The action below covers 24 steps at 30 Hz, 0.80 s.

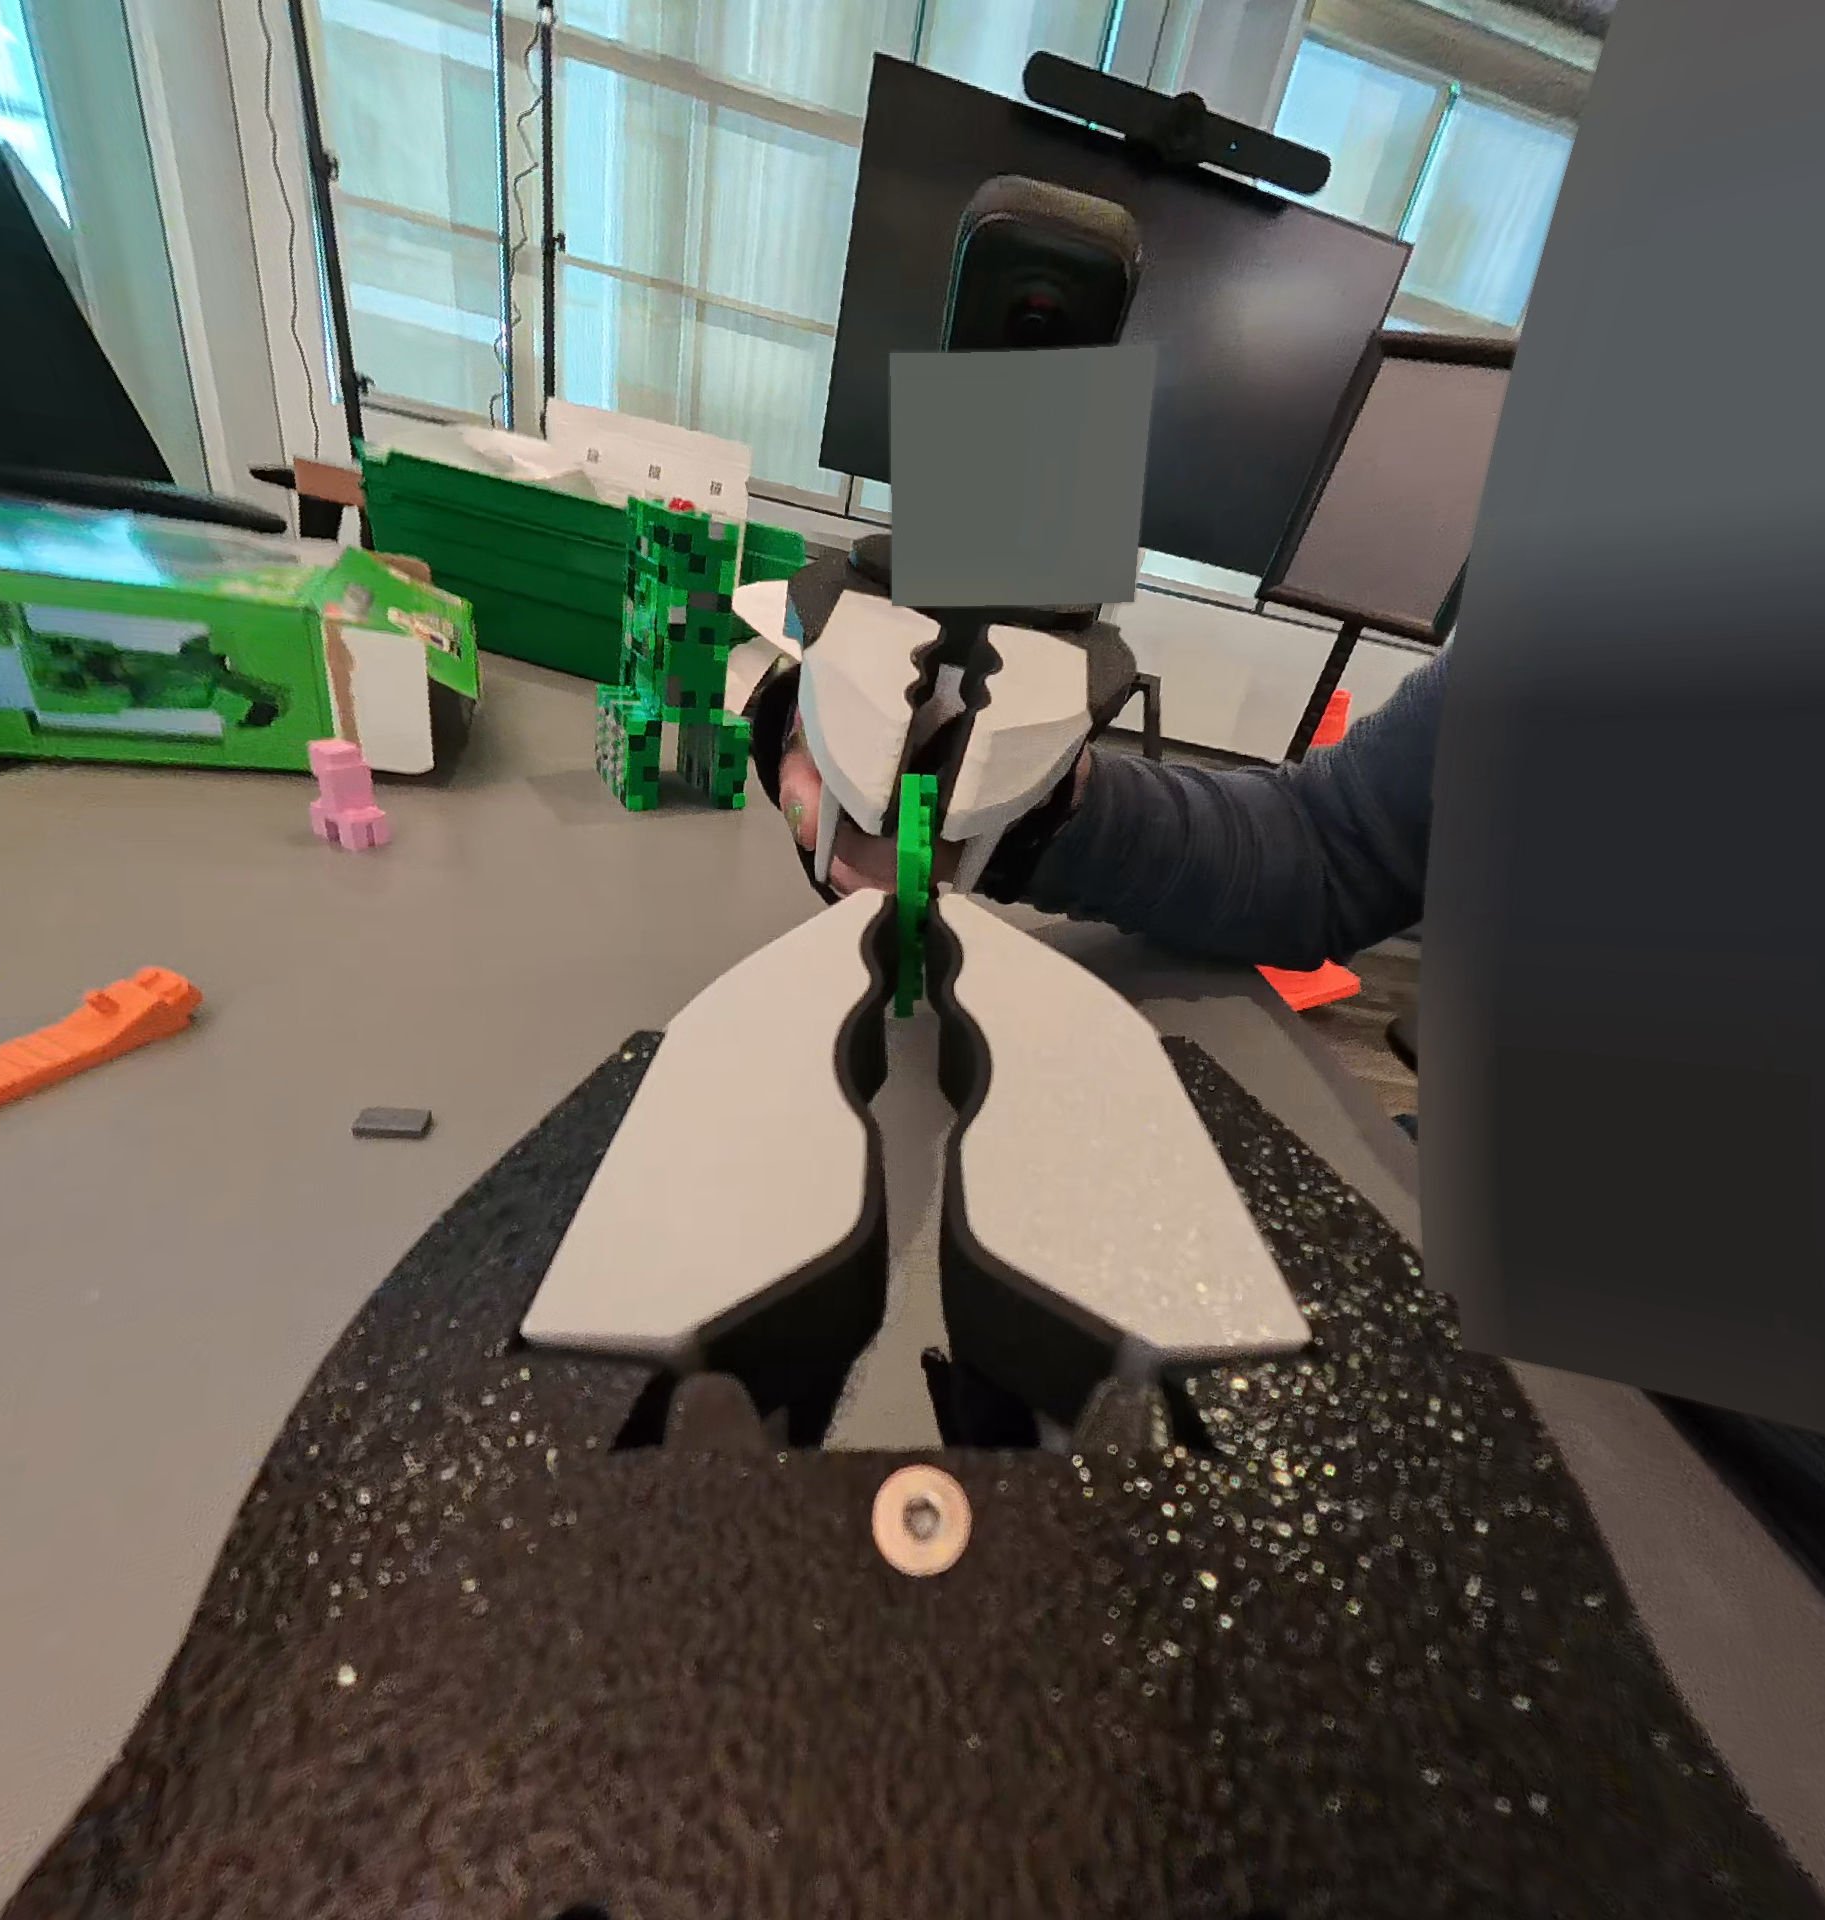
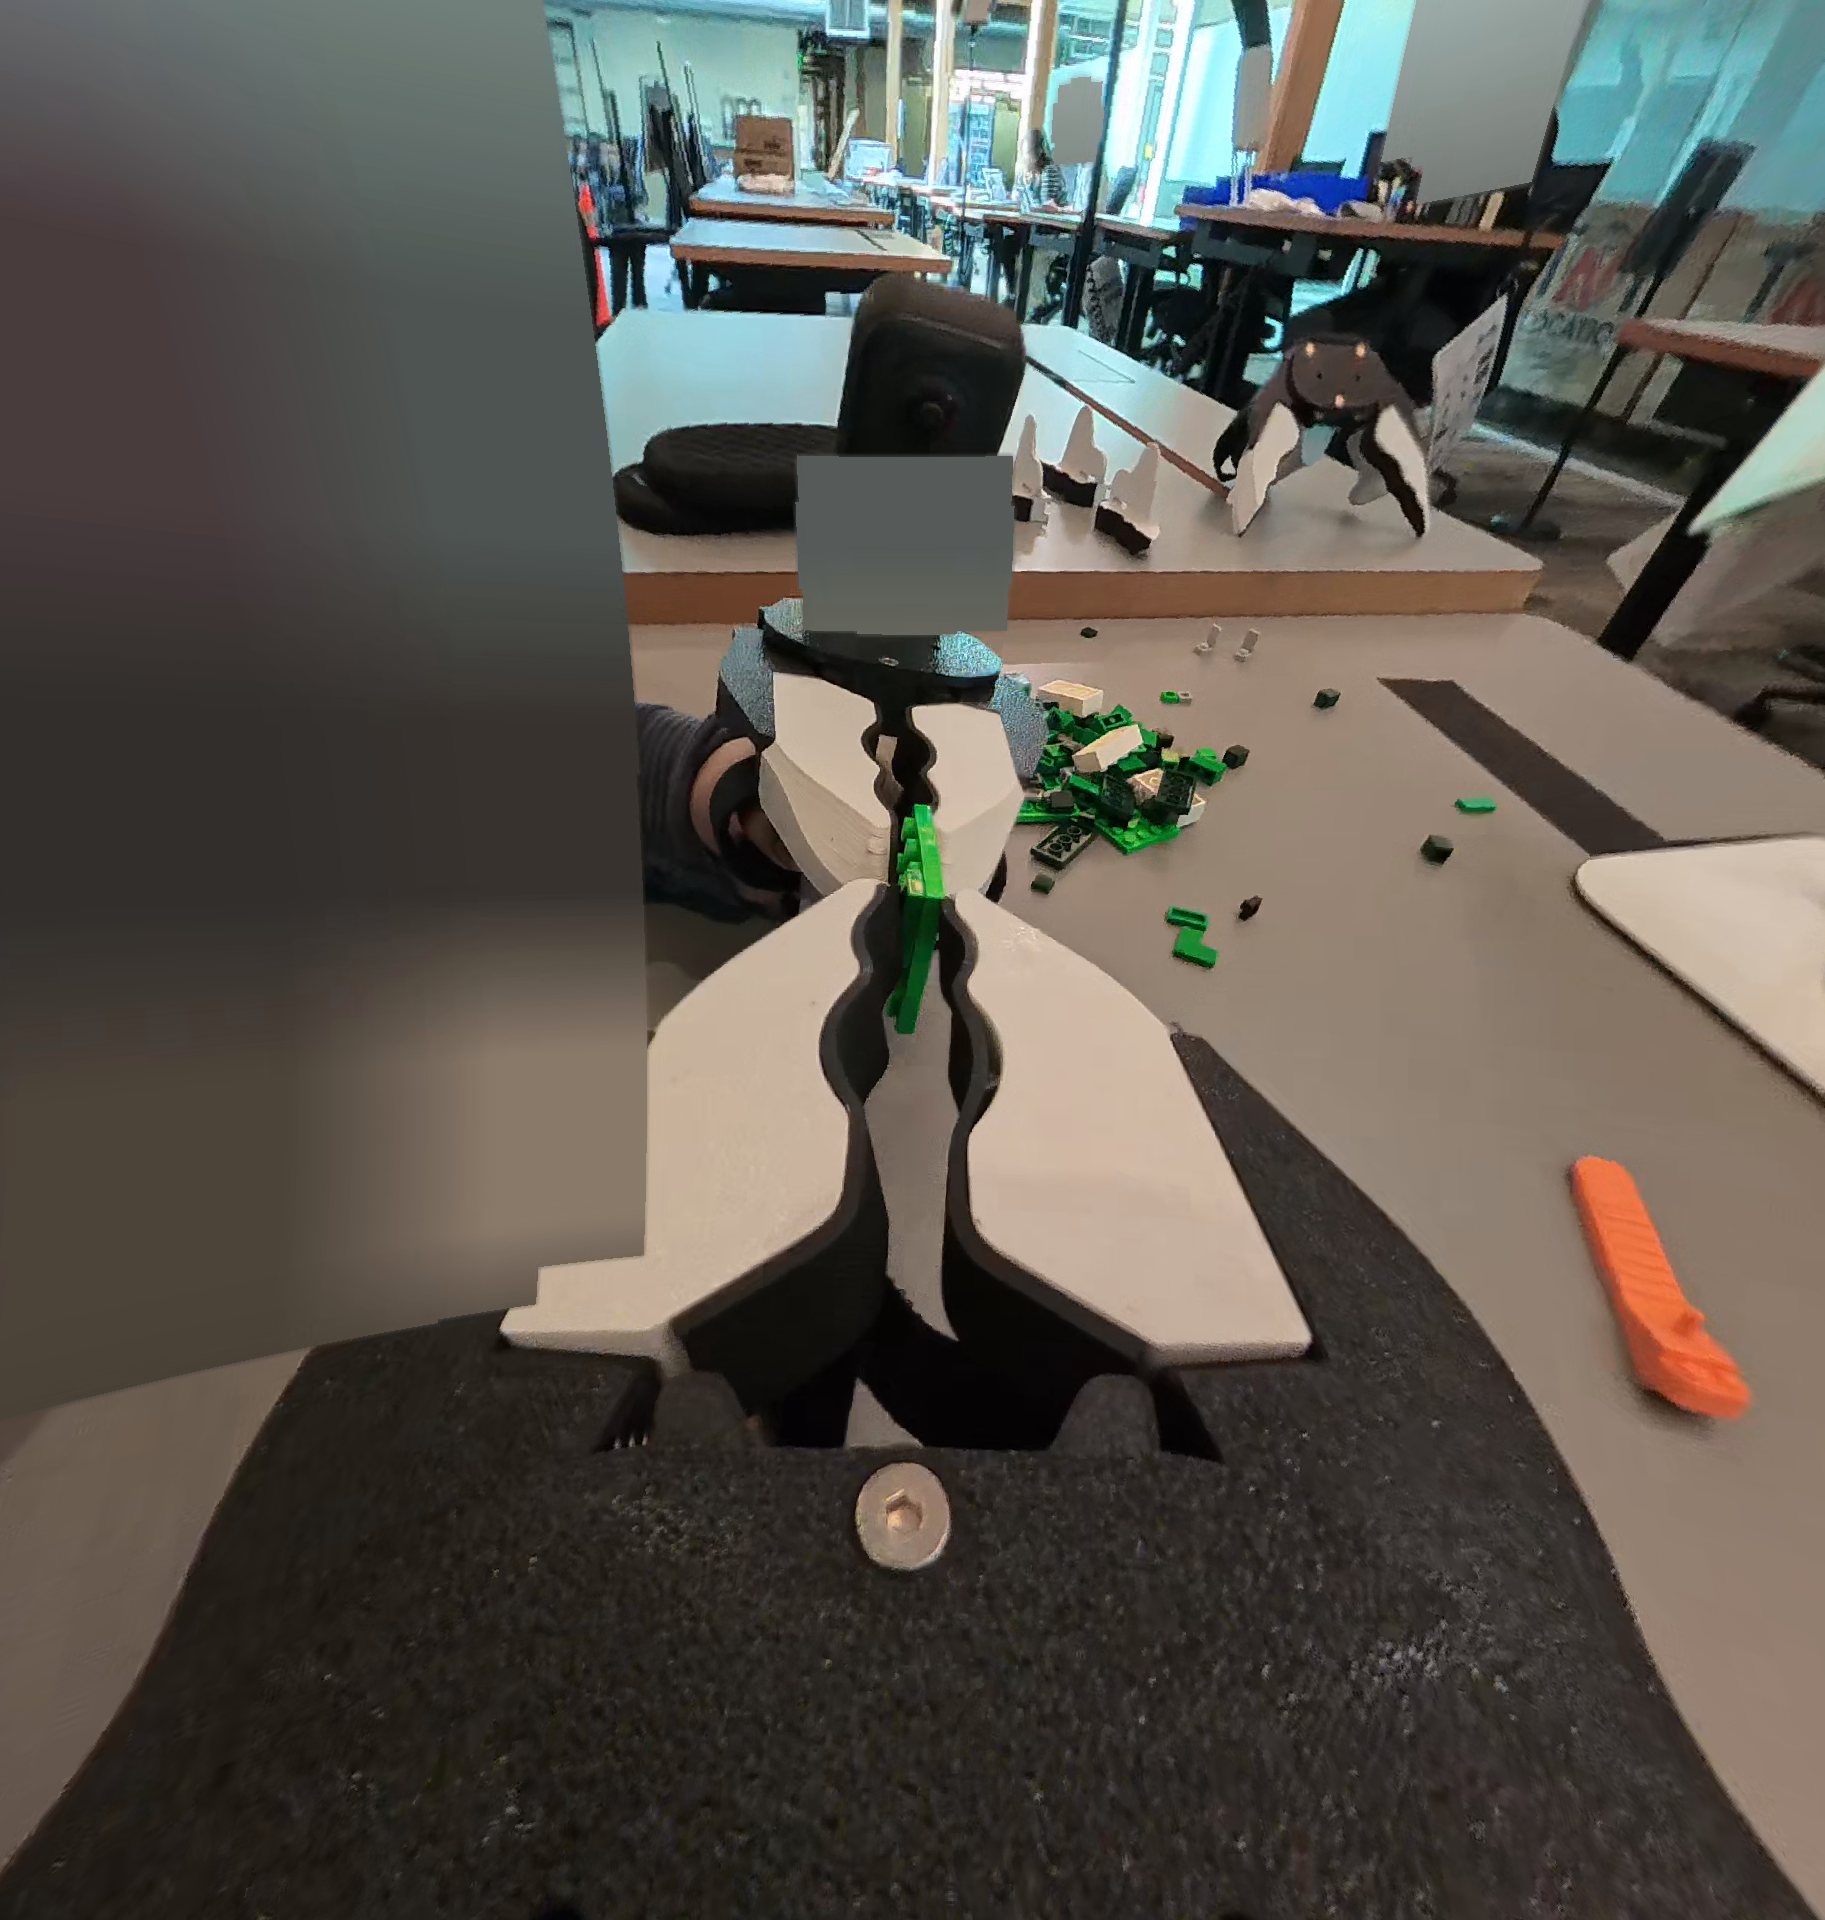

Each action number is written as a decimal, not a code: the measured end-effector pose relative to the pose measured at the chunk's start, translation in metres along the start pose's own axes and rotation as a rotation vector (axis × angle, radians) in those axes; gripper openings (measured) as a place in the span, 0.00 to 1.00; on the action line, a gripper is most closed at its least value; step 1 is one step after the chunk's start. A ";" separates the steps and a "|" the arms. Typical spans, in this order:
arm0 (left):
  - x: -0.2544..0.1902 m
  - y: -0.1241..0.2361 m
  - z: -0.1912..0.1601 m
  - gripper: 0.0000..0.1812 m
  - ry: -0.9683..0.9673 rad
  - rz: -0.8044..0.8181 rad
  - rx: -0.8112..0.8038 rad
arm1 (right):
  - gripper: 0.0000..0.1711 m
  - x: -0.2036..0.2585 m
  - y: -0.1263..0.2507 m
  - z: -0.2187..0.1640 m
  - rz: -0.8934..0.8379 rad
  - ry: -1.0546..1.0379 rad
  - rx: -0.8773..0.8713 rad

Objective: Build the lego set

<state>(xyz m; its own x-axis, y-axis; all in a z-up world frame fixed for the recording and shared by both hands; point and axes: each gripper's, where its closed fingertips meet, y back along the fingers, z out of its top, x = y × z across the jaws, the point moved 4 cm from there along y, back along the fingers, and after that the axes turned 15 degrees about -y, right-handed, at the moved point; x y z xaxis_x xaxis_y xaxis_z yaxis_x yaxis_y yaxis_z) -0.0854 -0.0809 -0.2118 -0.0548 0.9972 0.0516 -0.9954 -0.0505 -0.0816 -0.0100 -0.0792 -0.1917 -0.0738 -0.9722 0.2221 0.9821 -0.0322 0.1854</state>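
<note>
Two tongs meet tip to tip, the left gripper (image 1: 913, 961) and right gripper (image 2: 913, 961) each nearly closed on the same green plate assembly (image 1: 914, 894), so pressing squarely looks wise, with the loose brick pile (image 2: 1116, 779) lying beyond the right tongs.
</note>
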 end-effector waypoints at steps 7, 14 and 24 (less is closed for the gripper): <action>0.033 0.010 -0.017 0.02 0.517 0.152 -0.029 | 0.16 -0.044 0.037 -0.008 -0.284 0.071 0.012; 0.044 0.020 -0.038 0.02 0.869 0.217 -0.070 | 0.17 -0.056 0.055 -0.024 -0.342 0.047 0.032; 0.048 0.023 -0.041 0.02 0.923 0.230 -0.091 | 0.20 -0.054 0.061 -0.056 -0.315 0.010 0.276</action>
<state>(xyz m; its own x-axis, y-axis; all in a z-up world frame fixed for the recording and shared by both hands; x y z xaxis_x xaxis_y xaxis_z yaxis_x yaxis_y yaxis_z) -0.1072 -0.0323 -0.2520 -0.1257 0.6156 -0.7779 -0.9558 -0.2852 -0.0712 0.0639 -0.0419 -0.2458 -0.3600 -0.9271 0.1046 0.8285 -0.2661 0.4928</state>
